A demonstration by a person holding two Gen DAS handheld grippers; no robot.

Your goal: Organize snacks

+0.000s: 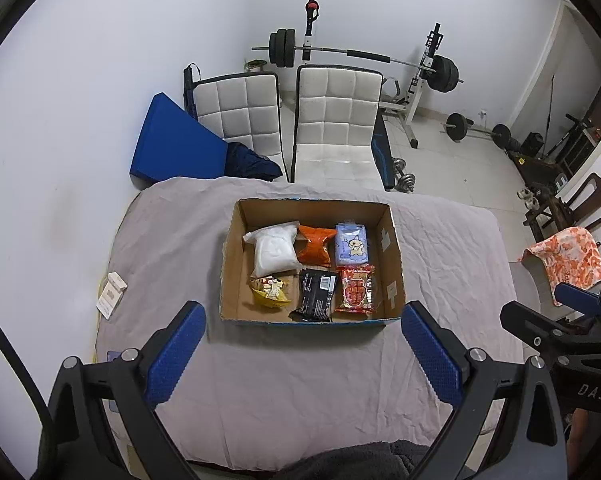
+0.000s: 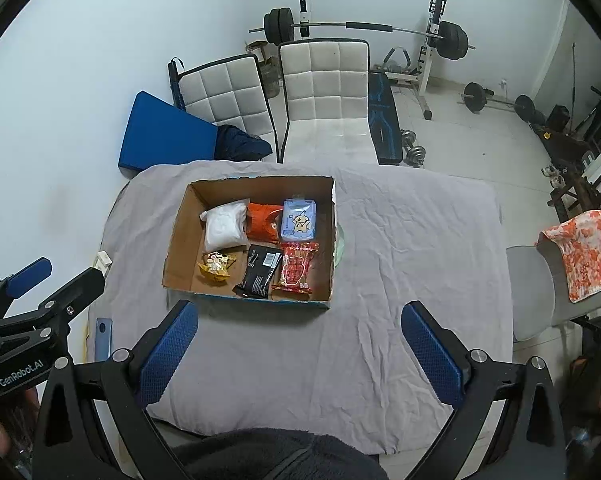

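An open cardboard box [image 1: 231,264] [image 2: 179,240] sits in the middle of the grey-clothed table [image 1: 300,380] [image 2: 400,260]. Inside lie a white bag [image 1: 272,250] [image 2: 223,226], an orange bag [image 1: 314,245] [image 2: 262,222], a pale blue pack [image 1: 352,245] [image 2: 299,220], a yellow pack [image 1: 269,292] [image 2: 216,267], a black pack [image 1: 316,296] [image 2: 258,274] and a red pack [image 1: 355,289] [image 2: 296,268]. My left gripper [image 1: 304,354] [image 2: 46,286] hovers open and empty in front of the box. My right gripper [image 2: 300,354] [image 1: 552,312] is open and empty too, nearer the table's front right.
A white carton [image 1: 110,294] lies at the table's left edge, with a blue phone [image 2: 103,338] nearer me. Two white chairs [image 1: 332,120] and a blue cushion [image 1: 172,140] stand behind the table. A chair with an orange towel [image 2: 584,252] is on the right.
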